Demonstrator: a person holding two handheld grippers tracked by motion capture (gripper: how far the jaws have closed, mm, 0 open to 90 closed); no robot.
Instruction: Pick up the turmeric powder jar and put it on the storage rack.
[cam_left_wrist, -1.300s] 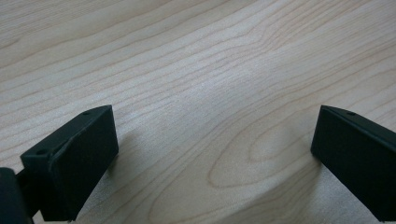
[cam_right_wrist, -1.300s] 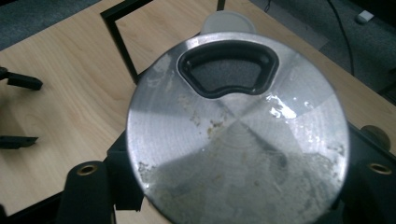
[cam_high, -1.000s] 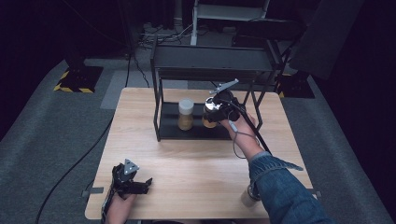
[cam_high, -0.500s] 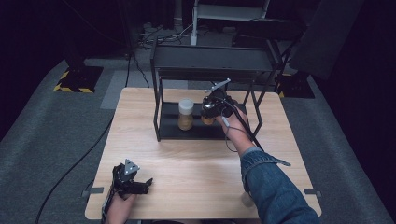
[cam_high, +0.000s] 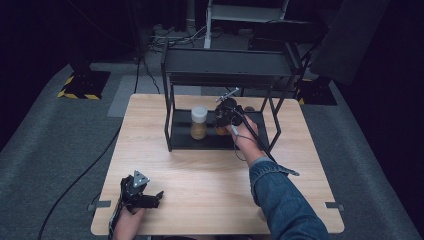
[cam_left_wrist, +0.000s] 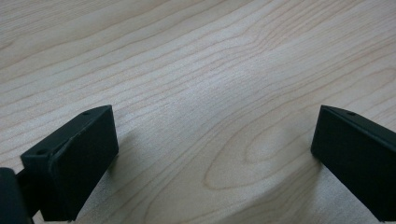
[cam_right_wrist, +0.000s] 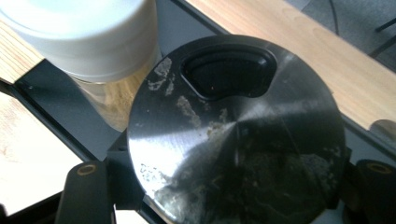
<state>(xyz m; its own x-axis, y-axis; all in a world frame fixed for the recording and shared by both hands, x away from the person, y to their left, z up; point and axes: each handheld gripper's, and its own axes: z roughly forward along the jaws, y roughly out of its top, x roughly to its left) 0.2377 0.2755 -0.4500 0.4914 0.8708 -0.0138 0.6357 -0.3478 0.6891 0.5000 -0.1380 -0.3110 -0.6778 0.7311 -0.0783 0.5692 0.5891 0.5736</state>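
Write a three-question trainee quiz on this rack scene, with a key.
1. True or false: the left gripper holds a jar.
2. What does the right gripper clamp? A) black-lidded jar B) white-lidded jar C) a cable
3. On which level of the black rack does the white-lidded jar stand?

Key:
1. False; its fingers stand apart over bare table.
2. A
3. The bottom shelf.

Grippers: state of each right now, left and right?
Left gripper: open, nothing between the jaws, low over the bare table.
Right gripper: closed on the black-lidded jar, at the rack's lower shelf.
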